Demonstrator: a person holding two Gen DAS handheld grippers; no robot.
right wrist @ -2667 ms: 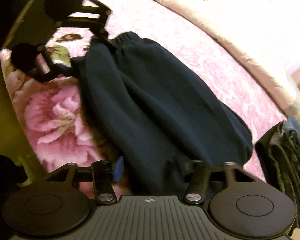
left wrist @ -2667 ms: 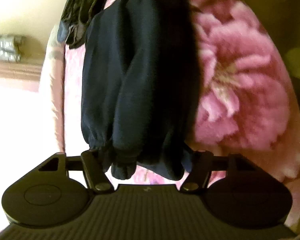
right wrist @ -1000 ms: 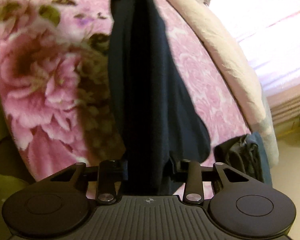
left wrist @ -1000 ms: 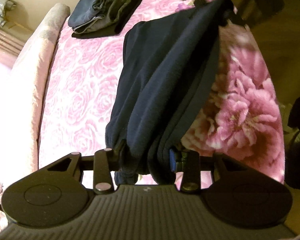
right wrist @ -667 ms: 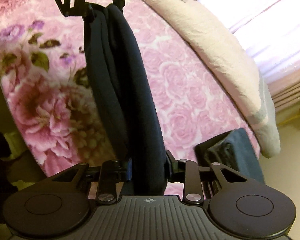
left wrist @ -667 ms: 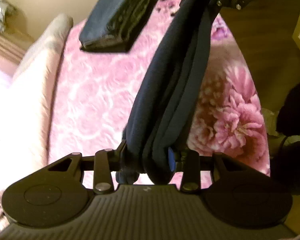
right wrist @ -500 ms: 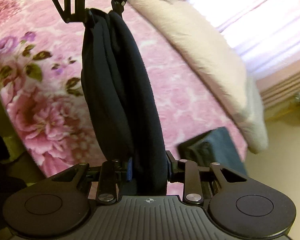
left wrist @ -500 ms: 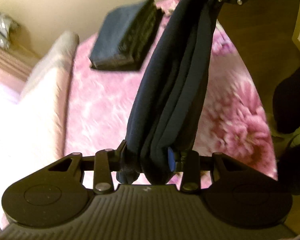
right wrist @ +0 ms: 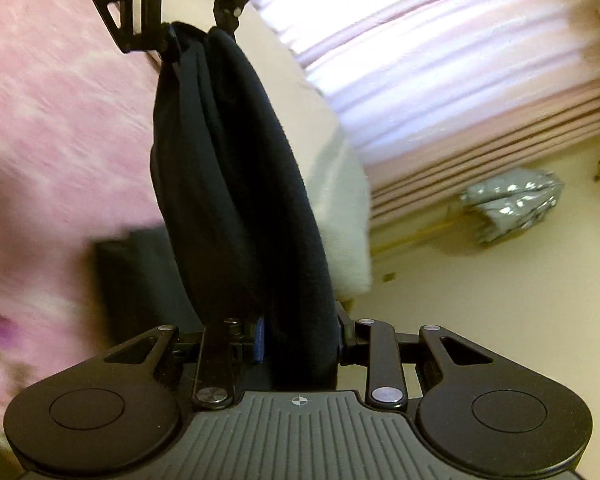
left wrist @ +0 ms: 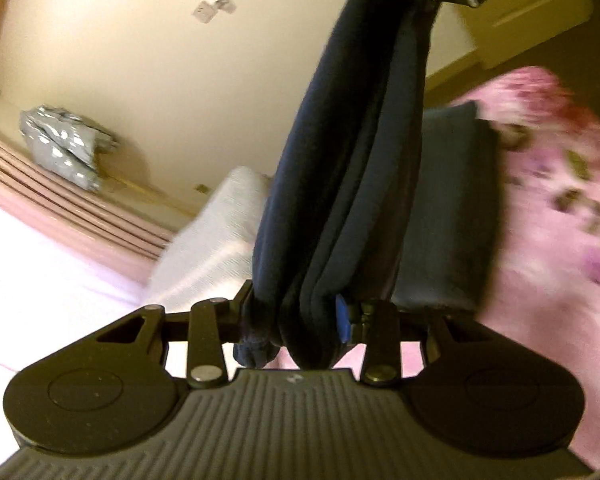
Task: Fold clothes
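Below me I see the pink floral bedspread (left wrist: 556, 216), blurred, with darker blossoms and leaves on its right part in my left view. A pale cream blanket (left wrist: 216, 236) lies bunched along the bed's far edge, next to the pink pleated curtain (right wrist: 452, 80), which glows with daylight. On the cream floor (right wrist: 500, 312) at the curtain's foot sits a crumpled silver foil bundle (right wrist: 512, 204), close to the wall. A small pale fitting (left wrist: 214, 4) is on the cream wall (left wrist: 160, 80), and a light door (left wrist: 532, 8) stands far right.
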